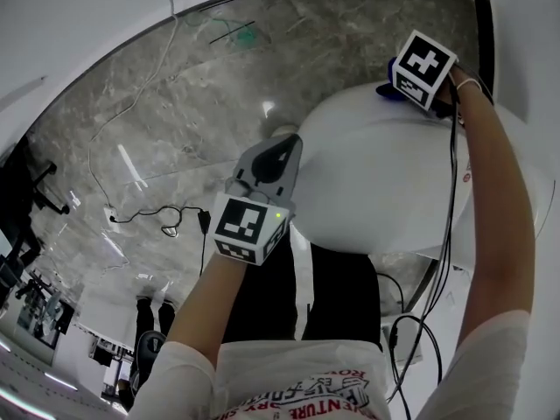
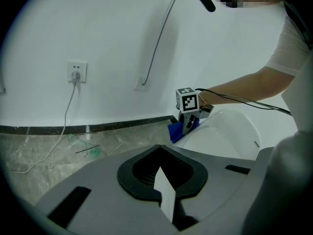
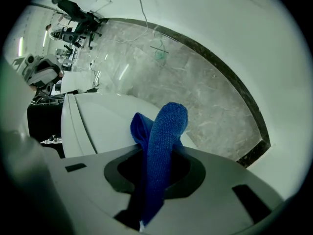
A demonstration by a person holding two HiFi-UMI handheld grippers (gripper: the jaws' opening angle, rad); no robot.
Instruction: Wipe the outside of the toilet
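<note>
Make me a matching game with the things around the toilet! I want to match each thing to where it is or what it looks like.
Things:
1 blue cloth
2 toilet
3 wall socket
4 floor

Matches:
A grey and stony
B pinched in the right hand-held gripper
C fixed on the wall
D big, white and rounded

Pairs: 1-B, 2-D, 3-C, 4-A

We see bright, even indoor light and soft shadows. Light from above leaves white glare streaks on the glossy stone floor (image 1: 192,103), and the toilet (image 1: 376,173) nearly washes out. Every view bows hard at its edges, corners darkened; the nearest surfaces blur.
</note>
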